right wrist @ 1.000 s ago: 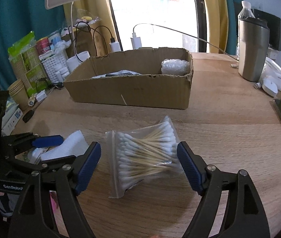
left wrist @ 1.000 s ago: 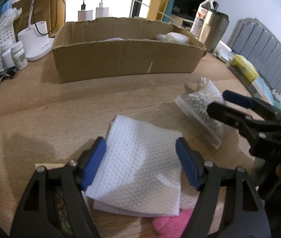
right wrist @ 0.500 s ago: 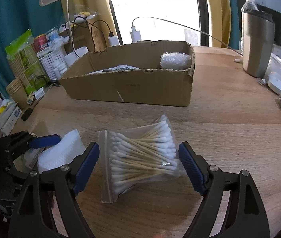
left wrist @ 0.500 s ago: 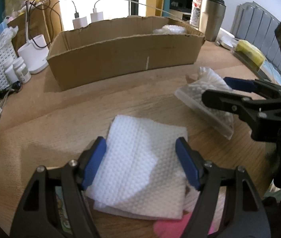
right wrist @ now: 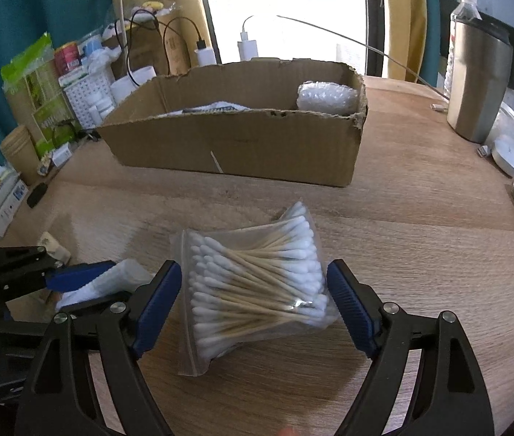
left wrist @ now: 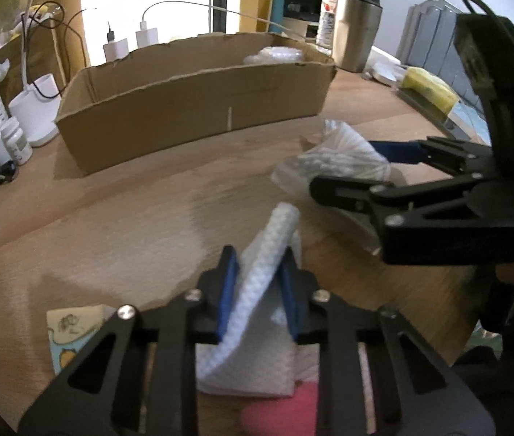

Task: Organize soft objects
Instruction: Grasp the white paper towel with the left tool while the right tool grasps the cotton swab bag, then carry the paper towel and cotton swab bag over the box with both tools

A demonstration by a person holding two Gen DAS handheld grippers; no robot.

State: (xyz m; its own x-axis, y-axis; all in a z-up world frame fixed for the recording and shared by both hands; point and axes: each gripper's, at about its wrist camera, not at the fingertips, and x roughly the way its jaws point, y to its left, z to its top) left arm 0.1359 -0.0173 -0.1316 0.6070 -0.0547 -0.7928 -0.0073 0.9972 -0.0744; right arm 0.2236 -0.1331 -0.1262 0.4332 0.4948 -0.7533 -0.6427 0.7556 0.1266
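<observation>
Left hand-held gripper [left wrist: 258,292] has just been closing, jaws now pinched on folded white cloth [left wrist: 257,305], bunched up off the table [left wrist: 111,218]. Right hand-held gripper [right wrist: 253,309] spread wide, straddling bag of cotton swabs [right wrist: 257,290], pads apparently not pressing yet. Swabs' long axis runs jaw to jaw. Cardboard box [right wrist: 242,138] lies straight ahead of both, beyond the bag.

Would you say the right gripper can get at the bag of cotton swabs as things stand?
Probably yes: the bag of cotton swabs already lies between the right gripper's open fingers, nothing lies over it, and the left gripper is clamped on the white cloth alongside.
</observation>
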